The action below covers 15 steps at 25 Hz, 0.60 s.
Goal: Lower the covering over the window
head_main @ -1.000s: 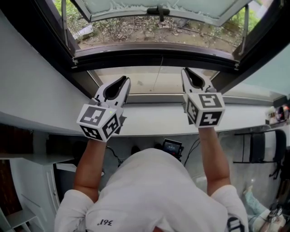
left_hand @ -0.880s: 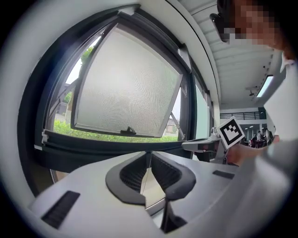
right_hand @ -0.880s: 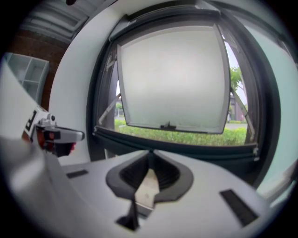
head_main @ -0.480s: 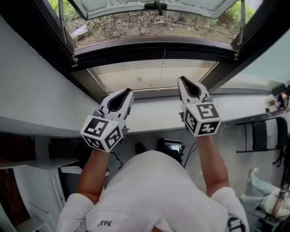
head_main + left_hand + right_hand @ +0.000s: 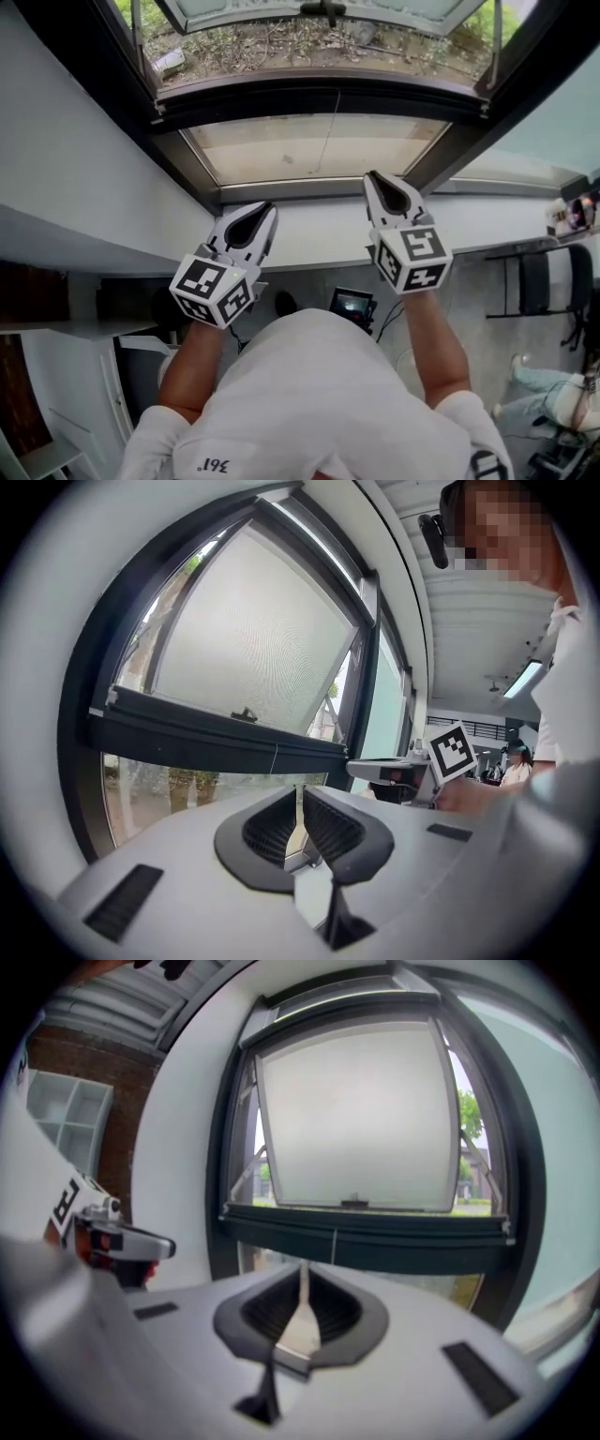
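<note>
The window (image 5: 319, 150) has a dark frame and a frosted sash (image 5: 356, 1119) tilted open outward. A dark crossbar (image 5: 375, 1227) runs across it, and a thin cord (image 5: 328, 141) hangs from its middle. The same cord (image 5: 275, 758) also shows in the left gripper view. Below the bar the glass shows plants outside. My left gripper (image 5: 265, 208) and right gripper (image 5: 375, 176) are held side by side over the white ledge (image 5: 309, 234), pointing at the window and short of it. Both are shut with nothing between the jaws.
White wall reveals flank the window on both sides. Below the ledge are a black chair (image 5: 539, 286) at the right and a small device (image 5: 352, 305) on the floor. White shelves (image 5: 66, 1119) stand at the left by a brick wall. The right gripper's marker cube (image 5: 455, 750) shows beside my left one.
Both grippers have drawn back from the window toward the person and dropped lower, from over the window's lower frame to over the white ledge. They stay shut and empty.
</note>
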Available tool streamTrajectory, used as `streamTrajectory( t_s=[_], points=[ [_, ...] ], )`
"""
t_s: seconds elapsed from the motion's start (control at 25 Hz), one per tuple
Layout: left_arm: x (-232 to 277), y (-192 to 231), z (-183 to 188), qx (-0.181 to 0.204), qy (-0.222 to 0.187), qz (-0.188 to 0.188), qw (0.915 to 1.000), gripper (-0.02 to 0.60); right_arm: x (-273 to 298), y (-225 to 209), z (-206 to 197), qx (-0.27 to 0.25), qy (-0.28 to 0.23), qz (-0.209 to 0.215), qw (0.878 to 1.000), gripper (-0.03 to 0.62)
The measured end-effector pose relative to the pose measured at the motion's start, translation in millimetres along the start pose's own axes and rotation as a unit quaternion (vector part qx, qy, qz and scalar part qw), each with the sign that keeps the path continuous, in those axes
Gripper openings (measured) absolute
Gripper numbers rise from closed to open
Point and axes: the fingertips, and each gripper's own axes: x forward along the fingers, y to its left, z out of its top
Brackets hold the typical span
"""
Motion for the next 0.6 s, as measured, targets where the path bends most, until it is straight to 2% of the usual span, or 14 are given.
streamTrajectory(
  t_s=[0.6],
  points=[
    [-13,-81,-26,-0.007,-0.003,0.045,0.999,0.04,-60,-26,-29,-0.002,0.013,0.047,0.999,0.041]
  ],
)
